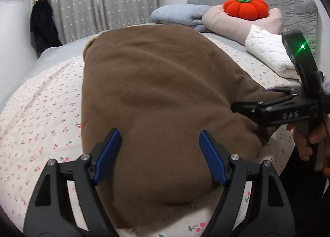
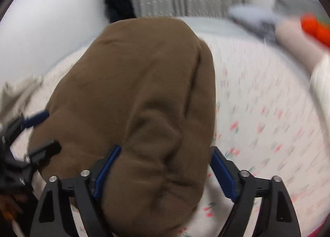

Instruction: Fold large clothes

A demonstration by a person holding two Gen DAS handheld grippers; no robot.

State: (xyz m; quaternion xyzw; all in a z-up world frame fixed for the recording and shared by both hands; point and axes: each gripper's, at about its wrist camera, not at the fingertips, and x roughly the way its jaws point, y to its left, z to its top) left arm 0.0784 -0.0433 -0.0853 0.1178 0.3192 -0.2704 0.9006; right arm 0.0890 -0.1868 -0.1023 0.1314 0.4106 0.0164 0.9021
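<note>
brown garment (image 1: 156,92) lies folded lengthwise on bed (image 1: 41,113); both jaws released, empty; cross-fold left

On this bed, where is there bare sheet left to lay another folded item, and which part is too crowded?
Free: the cherry-print sheet left of the brown garment, out to the bed's edge, and a narrower strip between the garment and the white quilted bundle. Crowded: the head end, with the pink pillow, orange pumpkin cushion and blue blanket.

Brown garment (image 1: 156,84): matt, fuzzy fleece cloth. Bedsheet (image 1: 41,113): thin printed cotton. Tomato cushion (image 1: 246,7): plush.
</note>
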